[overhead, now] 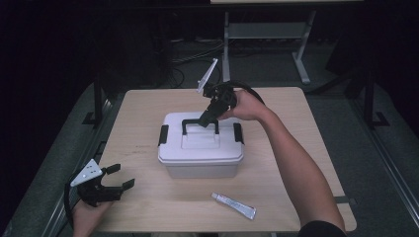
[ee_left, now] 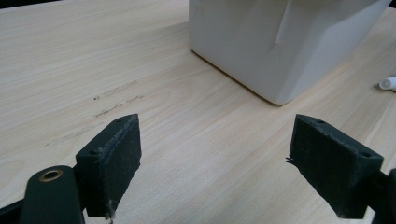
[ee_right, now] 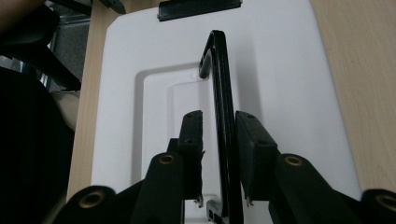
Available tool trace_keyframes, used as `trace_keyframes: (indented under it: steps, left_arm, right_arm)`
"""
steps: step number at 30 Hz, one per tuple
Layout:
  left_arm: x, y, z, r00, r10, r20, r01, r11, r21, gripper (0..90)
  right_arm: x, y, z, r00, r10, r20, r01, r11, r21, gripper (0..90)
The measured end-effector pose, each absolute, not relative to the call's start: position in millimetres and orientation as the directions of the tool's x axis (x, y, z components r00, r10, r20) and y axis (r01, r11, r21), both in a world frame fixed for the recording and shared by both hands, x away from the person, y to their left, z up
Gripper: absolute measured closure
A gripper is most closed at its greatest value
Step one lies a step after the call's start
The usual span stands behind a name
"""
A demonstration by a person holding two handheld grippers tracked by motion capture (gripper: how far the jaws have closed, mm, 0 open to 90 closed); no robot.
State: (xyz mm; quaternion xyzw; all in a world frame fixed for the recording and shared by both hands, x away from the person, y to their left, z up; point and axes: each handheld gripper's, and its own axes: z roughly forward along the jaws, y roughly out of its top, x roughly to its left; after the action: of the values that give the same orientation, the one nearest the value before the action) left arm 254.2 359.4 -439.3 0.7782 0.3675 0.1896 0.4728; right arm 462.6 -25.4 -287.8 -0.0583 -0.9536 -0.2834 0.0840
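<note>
You are at the grasp step: your right tongs straddle the raised black handle of the white box, which stands in the middle of the desk; in the right gripper view the pads sit close on either side of the bar, touching or nearly so, though I cannot tell whether they truly press it; firm the grip first, then lift straight up, judging that the two black latches hold the lid shut. Your left tongs rest wide apart and hold nothing, near the front left corner of the desk, just by its edge; mind that edge if you bring them in to steady the box. A small tube lies in front of the box, well apart; the desk to the left and behind offers open room for setting down.
</note>
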Motion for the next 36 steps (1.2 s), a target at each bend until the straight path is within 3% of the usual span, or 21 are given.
trace_keyframes:
  steps: [7,36]
  left_arm:
    - [254.3,359.4,-439.0,0.658,0.751,-0.052,0.393,-0.283,0.875,16.1]
    - [253.9,362.5,-438.1,0.652,0.756,-0.053,0.391,-0.275,0.878,16.1]
  right_arm:
    - [462.2,-24.5,-288.5,-0.981,0.057,0.187,0.149,0.837,0.527,80.5]
    - [456.6,-23.4,-285.4,-0.986,0.019,0.165,0.104,0.843,0.528,83.9]
